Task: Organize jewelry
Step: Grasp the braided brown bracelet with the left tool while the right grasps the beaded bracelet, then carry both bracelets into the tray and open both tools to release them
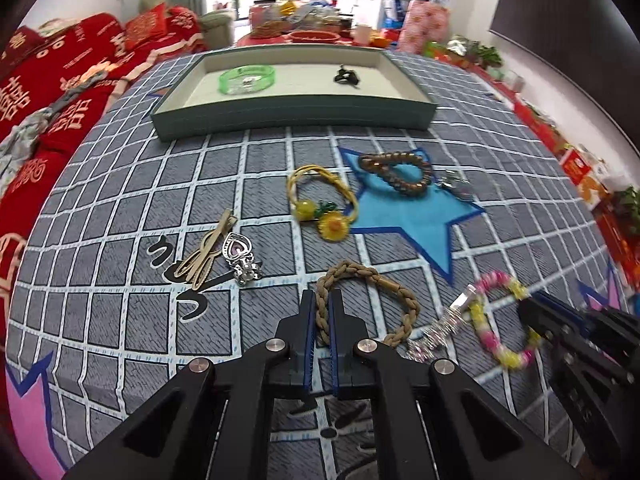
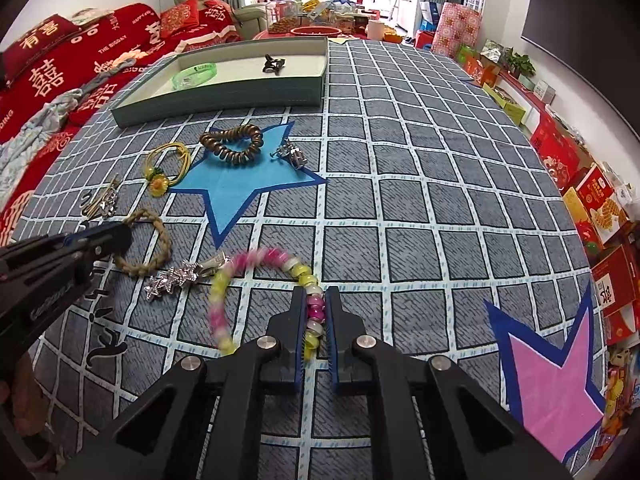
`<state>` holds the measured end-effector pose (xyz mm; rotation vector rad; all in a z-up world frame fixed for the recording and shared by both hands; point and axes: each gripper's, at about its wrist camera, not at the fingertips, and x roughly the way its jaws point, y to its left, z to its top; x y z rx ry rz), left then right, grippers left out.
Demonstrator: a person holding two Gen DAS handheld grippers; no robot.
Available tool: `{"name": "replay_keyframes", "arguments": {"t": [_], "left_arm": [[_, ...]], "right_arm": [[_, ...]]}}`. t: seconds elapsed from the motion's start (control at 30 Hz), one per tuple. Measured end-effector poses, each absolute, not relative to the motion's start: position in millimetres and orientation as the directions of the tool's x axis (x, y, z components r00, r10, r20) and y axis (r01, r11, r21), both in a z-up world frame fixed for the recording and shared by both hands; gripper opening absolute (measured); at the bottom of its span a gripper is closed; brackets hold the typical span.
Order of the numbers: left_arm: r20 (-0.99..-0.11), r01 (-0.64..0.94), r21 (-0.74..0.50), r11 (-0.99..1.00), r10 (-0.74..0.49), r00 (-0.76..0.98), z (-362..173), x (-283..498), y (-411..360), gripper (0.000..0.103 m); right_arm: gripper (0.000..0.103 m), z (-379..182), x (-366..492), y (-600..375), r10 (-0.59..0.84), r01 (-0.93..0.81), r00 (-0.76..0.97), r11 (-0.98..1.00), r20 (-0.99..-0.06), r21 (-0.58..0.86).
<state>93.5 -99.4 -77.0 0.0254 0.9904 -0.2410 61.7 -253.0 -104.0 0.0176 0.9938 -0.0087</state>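
My left gripper (image 1: 323, 294) is shut on the near side of a brown braided bracelet (image 1: 372, 276), which lies on the checked cloth. From the right wrist view the same gripper (image 2: 120, 236) comes in from the left over that braid (image 2: 160, 236). My right gripper (image 2: 315, 292) is shut on a pink and yellow beaded bracelet (image 2: 256, 258), several beads pinched between its pads. In the left wrist view it (image 1: 528, 312) holds that bracelet (image 1: 480, 316) at the right. At the far side stands a green tray (image 1: 288, 114) with a green bangle (image 1: 247, 79) and a black clip (image 1: 346, 76) inside.
Loose on the cloth lie a yellow sunflower hair tie (image 1: 320, 200), a brown coil bracelet (image 1: 396, 172), a silver heart earring (image 1: 240, 252), a beige clip (image 1: 208, 252) and a silver star clip (image 1: 440, 328). A red sofa lies left; boxes line the right wall.
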Motion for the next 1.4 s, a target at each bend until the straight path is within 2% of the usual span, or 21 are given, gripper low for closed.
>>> {"name": "replay_keyframes", "arguments": {"t": [0.2,0.77,1.1,1.4], "left_arm": [[-0.799,0.275,-0.114,0.955,-0.252,0.546,-58,81,-91,0.019],[-0.709,0.312,-0.137,0.940,-0.313,0.632,5,99,-45,0.019],[-0.671,0.311,-0.119,0.943,-0.307,0.675,35,169,-26,0.019],[-0.714,0.304,-0.097,0.948,-0.280,0.642,18,258,-25,0.019]], "right_arm": [[0.010,-93,55,-270,0.058,0.058,0.576,0.992,-0.815,0.111],[0.010,-34,70,-271,0.123,0.033,0.660,0.981,-0.741,0.191],[0.010,0,139,-249,0.158,-0.023,0.683,0.981,-0.713,0.194],[0.010,-6,241,-236,0.209,-0.019,0.644,0.966,-0.736,0.258]]}}
